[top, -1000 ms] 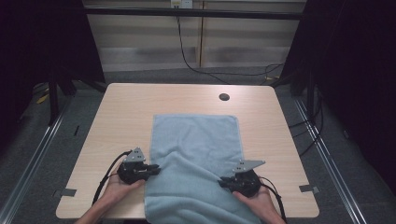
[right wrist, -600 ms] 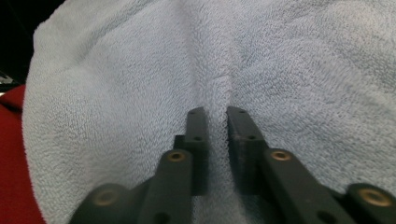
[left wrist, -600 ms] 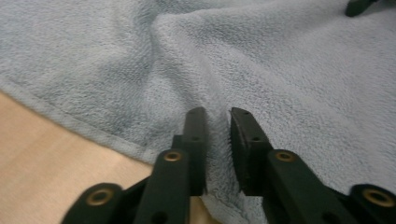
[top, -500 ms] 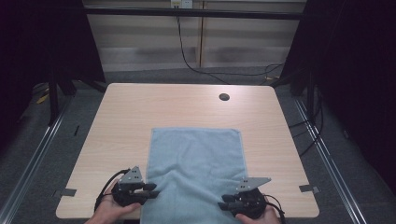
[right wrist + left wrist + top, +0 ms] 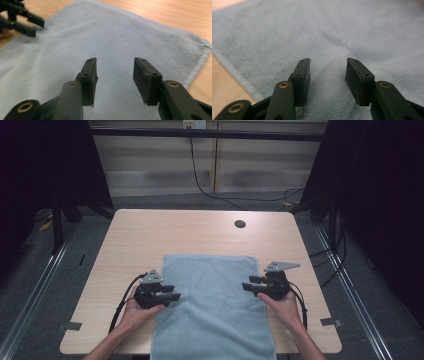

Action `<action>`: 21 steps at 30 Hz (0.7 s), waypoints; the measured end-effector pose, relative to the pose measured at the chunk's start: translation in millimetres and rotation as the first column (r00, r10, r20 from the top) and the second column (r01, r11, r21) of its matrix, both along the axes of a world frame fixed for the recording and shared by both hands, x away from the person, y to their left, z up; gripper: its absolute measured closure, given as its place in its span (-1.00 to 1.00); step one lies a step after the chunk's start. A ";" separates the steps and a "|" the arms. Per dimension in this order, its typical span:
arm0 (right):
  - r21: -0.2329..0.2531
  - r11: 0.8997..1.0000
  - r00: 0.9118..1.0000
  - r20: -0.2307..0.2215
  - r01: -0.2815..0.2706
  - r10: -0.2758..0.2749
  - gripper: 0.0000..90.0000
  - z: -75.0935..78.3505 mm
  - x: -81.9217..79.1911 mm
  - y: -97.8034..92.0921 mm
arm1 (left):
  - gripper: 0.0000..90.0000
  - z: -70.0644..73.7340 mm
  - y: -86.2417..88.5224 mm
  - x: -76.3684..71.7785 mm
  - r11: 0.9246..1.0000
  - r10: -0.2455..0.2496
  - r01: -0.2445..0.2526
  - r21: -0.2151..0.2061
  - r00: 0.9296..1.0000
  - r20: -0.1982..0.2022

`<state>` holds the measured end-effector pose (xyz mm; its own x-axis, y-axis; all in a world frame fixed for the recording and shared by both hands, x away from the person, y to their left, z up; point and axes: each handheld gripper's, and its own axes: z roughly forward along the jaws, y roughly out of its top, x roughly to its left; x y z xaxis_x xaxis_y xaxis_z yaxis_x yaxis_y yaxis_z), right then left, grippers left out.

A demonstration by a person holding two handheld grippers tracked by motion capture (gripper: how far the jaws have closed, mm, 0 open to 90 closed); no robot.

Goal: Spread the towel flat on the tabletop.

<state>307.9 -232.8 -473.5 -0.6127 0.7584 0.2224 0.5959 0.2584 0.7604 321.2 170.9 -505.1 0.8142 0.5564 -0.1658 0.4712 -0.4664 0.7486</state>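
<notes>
Two gaping hand-held grippers (black) over fluffy rectangular towel (image 5: pixel 212 305).

no readable text, labels, brands, numbers or signs

The high view looked forward and down from above the near side, taking in the whole table (image 5: pixel 150 227) from far off. Each gripper view sat low and close over the towel (image 5: pixel 210 285), aimed inward along its own jaws. All three views shared the towel (image 5: pixel 337 30) (image 5: pixel 105 37).
</notes>
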 end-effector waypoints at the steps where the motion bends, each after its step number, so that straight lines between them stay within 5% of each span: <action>1: -0.015 1.000 1.000 -0.017 0.000 0.000 0.15 -1.7 7.9 -0.4 | 0.21 -0.1 0.3 0.4 1.000 -0.002 0.002 -0.004 1.000 0.000; 10: -0.053 0.996 0.997 -0.016 0.070 -0.071 0.08 -18.9 63.6 1.5 | 0.22 -2.9 2.5 0.9 1.000 -0.007 0.007 -0.026 1.000 0.005; 12: -0.072 0.990 0.993 0.020 0.117 -0.116 0.08 -21.7 71.1 1.0 | 0.21 -3.0 2.8 1.1 1.000 -0.004 0.004 -0.029 1.000 0.002; 14: -0.054 0.989 0.991 0.008 0.136 -0.136 0.05 -25.2 79.0 -1.4 | 0.21 -3.1 3.9 2.3 0.999 -0.004 0.004 -0.039 1.000 -0.009; 21: -0.115 0.981 0.988 0.020 0.156 -0.155 0.01 -36.4 88.8 -5.6 | 0.21 -3.1 2.7 0.8 0.999 -0.004 0.004 -0.033 1.000 0.000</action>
<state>396.7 -238.4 -509.9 -0.4874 0.8647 0.1215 0.6271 0.2498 0.7378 322.1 173.6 -508.2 0.8166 0.5470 -0.1844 0.4695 -0.4434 0.7635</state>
